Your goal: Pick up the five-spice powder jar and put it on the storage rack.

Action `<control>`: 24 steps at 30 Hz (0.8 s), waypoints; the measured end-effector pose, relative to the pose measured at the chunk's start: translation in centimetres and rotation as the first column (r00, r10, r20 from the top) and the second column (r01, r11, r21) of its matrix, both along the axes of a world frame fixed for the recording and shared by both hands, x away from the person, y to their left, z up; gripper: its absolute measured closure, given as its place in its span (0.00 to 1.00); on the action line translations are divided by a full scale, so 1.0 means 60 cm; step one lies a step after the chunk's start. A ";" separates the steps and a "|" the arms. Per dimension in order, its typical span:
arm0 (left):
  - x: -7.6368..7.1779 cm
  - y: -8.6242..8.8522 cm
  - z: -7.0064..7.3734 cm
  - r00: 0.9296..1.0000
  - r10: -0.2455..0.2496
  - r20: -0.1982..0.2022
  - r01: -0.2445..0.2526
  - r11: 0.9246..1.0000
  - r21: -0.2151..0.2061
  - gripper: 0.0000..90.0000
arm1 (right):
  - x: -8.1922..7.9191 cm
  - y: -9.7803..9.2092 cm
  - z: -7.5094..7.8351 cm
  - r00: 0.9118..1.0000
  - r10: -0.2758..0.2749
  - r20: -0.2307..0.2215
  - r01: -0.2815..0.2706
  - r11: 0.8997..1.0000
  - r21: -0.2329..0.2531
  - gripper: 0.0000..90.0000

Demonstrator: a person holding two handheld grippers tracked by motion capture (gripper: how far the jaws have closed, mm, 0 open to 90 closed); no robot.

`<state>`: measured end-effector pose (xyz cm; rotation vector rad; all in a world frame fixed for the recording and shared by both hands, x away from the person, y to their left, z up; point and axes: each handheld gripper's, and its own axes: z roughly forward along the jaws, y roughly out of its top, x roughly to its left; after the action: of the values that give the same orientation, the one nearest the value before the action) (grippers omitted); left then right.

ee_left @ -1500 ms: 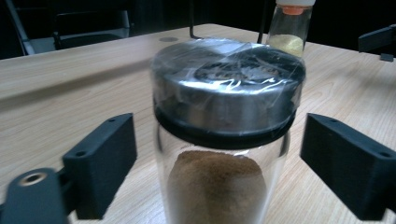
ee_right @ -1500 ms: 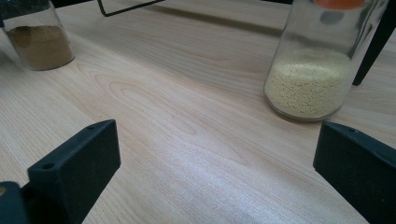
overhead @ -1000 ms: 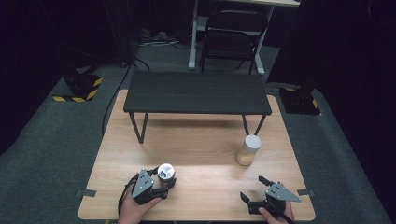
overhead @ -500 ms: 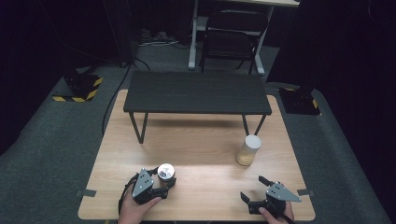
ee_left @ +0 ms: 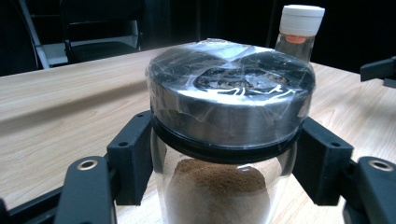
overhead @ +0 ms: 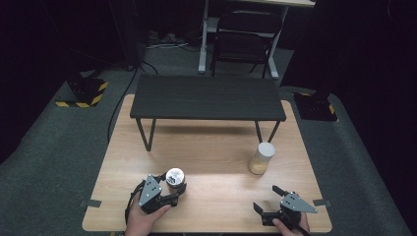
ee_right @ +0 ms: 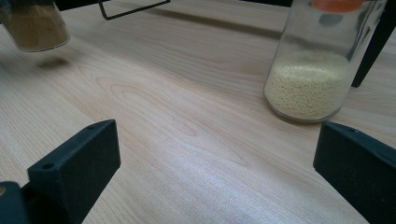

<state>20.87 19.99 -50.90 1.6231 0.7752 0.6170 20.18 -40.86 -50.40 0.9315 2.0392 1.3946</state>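
Spice jar [ee_left: 231,140] with brown powder pinched by left tool [overhead: 167,189], just above worktop [overhead: 211,162]. Right tool [overhead: 273,201] spread, holding nothing.

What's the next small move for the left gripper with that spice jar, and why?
Probably lift it a little higher. The left gripper is shut on the brown powder jar just under its metal lid, and in the right gripper view the jar seems already slightly off the table.
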 end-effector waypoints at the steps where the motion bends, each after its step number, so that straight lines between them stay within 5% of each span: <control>1: 0.001 -0.001 0.001 1.000 0.004 0.001 -0.004 1.000 -0.001 0.34 | 0.000 0.000 0.000 1.000 0.000 0.000 0.000 1.000 0.001 0.00; 17: 0.014 -0.030 0.037 0.998 0.052 0.024 -0.052 0.999 -0.015 0.34 | 0.001 -0.002 -0.001 1.000 0.006 0.002 -0.006 1.000 0.003 0.00; 24: 0.032 -0.054 0.070 0.998 0.053 0.042 -0.053 0.998 -0.017 0.34 | 0.001 -0.003 -0.001 1.000 0.010 0.004 -0.010 1.000 0.003 0.00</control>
<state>22.81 16.74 -46.68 1.5747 0.7921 0.6794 20.22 -41.02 -50.47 0.9207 2.0421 1.4040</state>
